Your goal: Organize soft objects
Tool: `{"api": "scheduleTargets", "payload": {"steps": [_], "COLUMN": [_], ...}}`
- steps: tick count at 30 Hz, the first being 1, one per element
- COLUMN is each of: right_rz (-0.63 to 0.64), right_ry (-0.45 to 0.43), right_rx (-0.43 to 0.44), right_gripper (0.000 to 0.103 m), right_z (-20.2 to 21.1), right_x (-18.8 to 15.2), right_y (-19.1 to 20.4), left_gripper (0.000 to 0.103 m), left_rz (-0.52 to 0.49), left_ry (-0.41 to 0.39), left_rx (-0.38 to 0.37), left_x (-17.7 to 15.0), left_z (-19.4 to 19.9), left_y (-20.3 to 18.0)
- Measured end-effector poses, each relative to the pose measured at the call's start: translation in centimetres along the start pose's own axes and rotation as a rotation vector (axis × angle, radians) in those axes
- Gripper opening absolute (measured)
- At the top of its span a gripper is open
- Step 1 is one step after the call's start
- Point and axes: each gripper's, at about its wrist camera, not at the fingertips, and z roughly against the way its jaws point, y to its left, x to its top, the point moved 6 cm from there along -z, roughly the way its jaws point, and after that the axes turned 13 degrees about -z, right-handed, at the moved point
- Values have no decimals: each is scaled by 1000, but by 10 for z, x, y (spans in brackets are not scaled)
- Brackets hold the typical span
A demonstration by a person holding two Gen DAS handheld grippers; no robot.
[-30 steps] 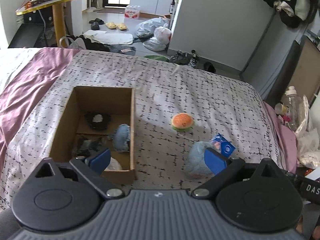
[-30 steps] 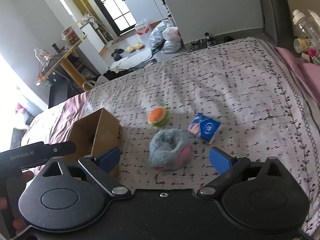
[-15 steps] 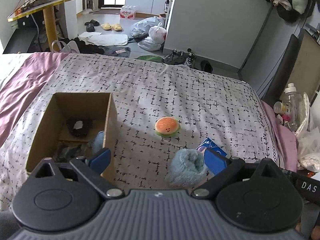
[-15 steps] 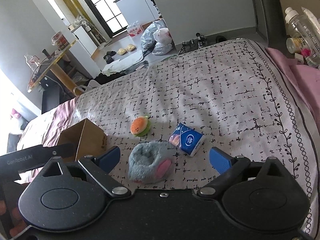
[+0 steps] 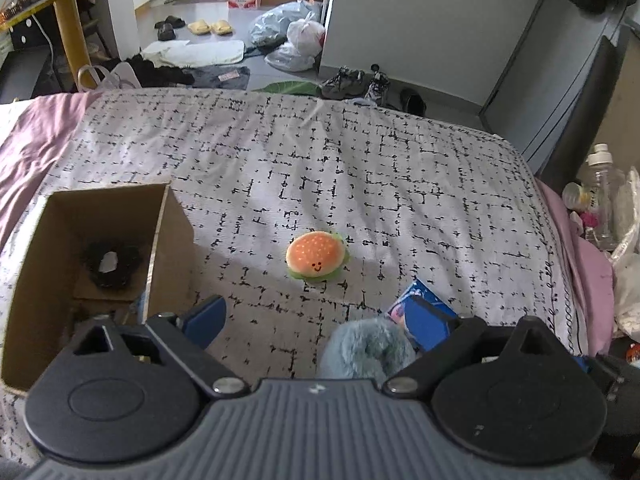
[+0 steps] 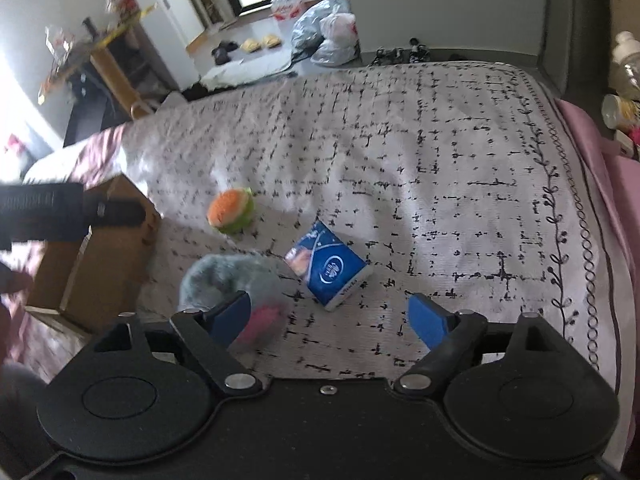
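A burger plush [image 5: 317,255] lies on the patterned bedspread; it also shows in the right wrist view [image 6: 230,210]. A fluffy blue-grey slipper [image 5: 366,348] with a pink sole [image 6: 228,280] lies close in front of both grippers. A blue tissue pack [image 6: 328,266] lies beside it, partly hidden in the left wrist view [image 5: 404,298]. A cardboard box [image 5: 52,280] at the left holds dark soft items. My left gripper [image 5: 318,320] is open and empty above the slipper. My right gripper [image 6: 332,316] is open and empty, just short of the tissue pack.
The box also shows at the left of the right wrist view [image 6: 100,256], with the left gripper's handle above it. A pink sheet [image 5: 580,248] and bottles [image 5: 600,184] border the bed's right side. Bags and shoes lie on the floor beyond the bed's far edge.
Both grippers have moved right and forward. The box has slid toward the left in both views, and the slipper and tissue pack now sit closer under the fingers. Both grippers stay open.
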Motion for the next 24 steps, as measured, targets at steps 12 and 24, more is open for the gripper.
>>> {"api": "scheduleTargets", "payload": {"steps": [12, 24], "right_rz": [222, 390], "right_ry": [-22, -16], "right_rx": [-55, -72], "right_gripper": [70, 68], "right_z": [-53, -98], "right_x": [-10, -14], "right_y": [-3, 8], "left_gripper": [92, 91], "left_rz": [31, 85], "left_ry": [48, 85], "left_rx": [-9, -3], "left_x": [13, 18], "left_z": [-73, -132], "left_y": [-1, 8]}}
